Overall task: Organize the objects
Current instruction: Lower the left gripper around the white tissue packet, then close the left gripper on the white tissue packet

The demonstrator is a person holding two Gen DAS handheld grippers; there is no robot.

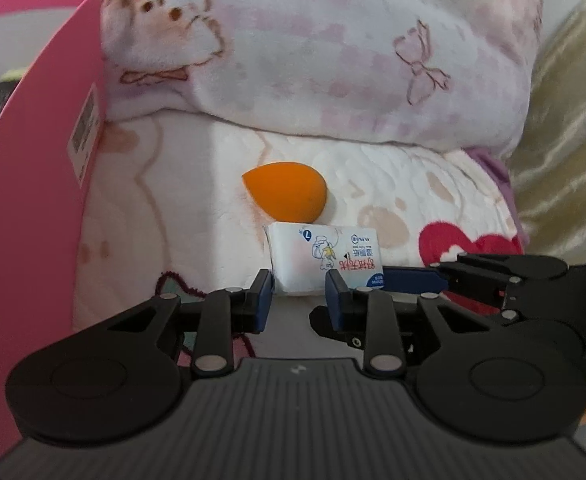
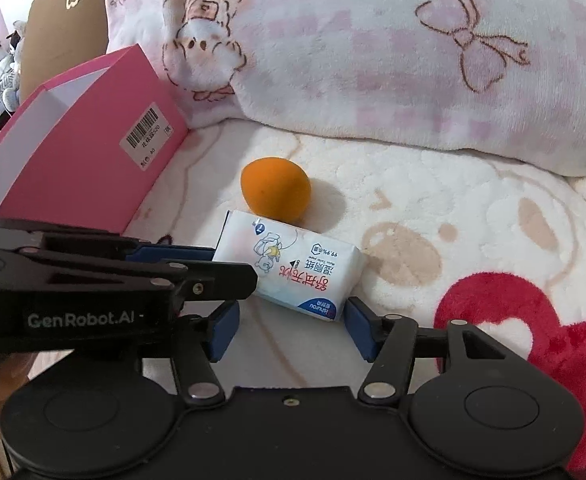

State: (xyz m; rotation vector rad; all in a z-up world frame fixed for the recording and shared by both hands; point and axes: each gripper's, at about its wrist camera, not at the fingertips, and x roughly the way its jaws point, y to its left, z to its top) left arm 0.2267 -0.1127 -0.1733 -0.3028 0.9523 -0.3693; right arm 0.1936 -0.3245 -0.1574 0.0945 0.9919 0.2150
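A white wet-wipe pack [image 1: 325, 262] [image 2: 289, 270] lies on the cream blanket. An orange teardrop sponge [image 1: 285, 194] [image 2: 275, 190] lies just behind it. My left gripper [image 1: 298, 296] is open, its blue pads at the pack's near left corner, not closed on it; it also shows in the right wrist view [image 2: 197, 258], reaching in from the left. My right gripper [image 2: 291, 330] is open and empty just short of the pack's near end; it shows in the left wrist view [image 1: 421, 276] coming from the right. An open pink box [image 1: 33, 184] [image 2: 81, 156] stands to the left.
A big pink-and-white plush pillow [image 1: 333, 52] [image 2: 373, 52] walls off the back. A red heart pattern [image 1: 465, 248] [image 2: 513, 328] marks the blanket at the right. A gold fabric [image 1: 573, 120] rises at the far right.
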